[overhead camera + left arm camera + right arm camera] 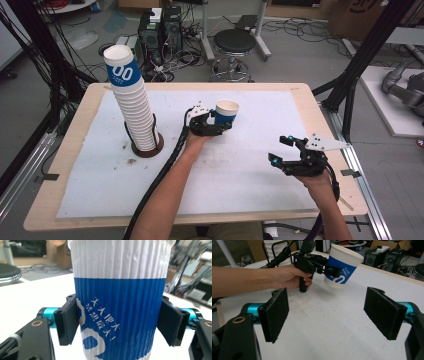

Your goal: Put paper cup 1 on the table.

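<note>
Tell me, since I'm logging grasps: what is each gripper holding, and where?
Left gripper clamps the paper cup by its blue band. Right gripper holds nothing.

Count: one loose cup [226, 112], one cup stack [131, 102] in one holder [148, 150], two grippers [209, 121] [292, 156].

black stool [234, 42], computer towers [160, 30], cardboard box [357, 15]

Grey floor [300, 60], black stool [234, 41], computer towers [160, 30], tangled cables [175, 62].
</note>
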`<state>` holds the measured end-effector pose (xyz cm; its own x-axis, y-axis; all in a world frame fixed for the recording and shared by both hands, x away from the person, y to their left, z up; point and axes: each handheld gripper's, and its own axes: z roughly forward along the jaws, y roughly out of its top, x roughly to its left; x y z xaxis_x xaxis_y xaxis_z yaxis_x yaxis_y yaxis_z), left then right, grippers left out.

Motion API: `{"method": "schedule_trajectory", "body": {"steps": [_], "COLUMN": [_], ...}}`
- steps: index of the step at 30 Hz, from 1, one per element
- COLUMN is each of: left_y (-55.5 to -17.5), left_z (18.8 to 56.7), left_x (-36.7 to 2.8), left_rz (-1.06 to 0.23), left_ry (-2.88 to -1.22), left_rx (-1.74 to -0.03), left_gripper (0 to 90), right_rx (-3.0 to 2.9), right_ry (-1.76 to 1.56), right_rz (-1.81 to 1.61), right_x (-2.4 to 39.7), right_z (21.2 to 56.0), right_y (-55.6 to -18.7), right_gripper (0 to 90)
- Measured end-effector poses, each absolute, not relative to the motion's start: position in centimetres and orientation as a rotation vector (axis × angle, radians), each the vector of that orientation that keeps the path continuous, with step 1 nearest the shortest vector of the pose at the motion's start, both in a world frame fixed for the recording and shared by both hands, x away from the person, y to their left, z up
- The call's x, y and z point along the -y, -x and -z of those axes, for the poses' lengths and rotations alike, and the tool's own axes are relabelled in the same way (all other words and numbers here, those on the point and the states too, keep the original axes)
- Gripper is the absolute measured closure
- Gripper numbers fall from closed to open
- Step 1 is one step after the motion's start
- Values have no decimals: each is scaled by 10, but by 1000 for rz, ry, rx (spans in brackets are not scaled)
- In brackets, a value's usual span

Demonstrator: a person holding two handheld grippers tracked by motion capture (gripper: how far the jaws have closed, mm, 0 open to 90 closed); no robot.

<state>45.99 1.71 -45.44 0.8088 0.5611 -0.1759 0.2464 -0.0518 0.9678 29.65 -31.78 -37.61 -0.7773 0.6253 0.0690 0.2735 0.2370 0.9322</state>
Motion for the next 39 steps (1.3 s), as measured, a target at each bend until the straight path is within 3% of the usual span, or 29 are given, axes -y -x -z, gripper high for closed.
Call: {"method": "schedule_trajectory", "body": {"steps": [19,39], "left_y": [-462,-447], "left_z": [451,446], "left_x": [2,-10], "left_rz": [-383,-409], "left_ry": [-1879,-1962], "left_rx": [-677,-671], "left_gripper": [268,265], "right_rx": [-2197,-2191], "right_ry": [-824,-827], "right_rz": [-1557,-1556], "right_x": [317,317], "right_z": [375,375], "right_y": [-295,-293], "right_gripper": [208,208]}}
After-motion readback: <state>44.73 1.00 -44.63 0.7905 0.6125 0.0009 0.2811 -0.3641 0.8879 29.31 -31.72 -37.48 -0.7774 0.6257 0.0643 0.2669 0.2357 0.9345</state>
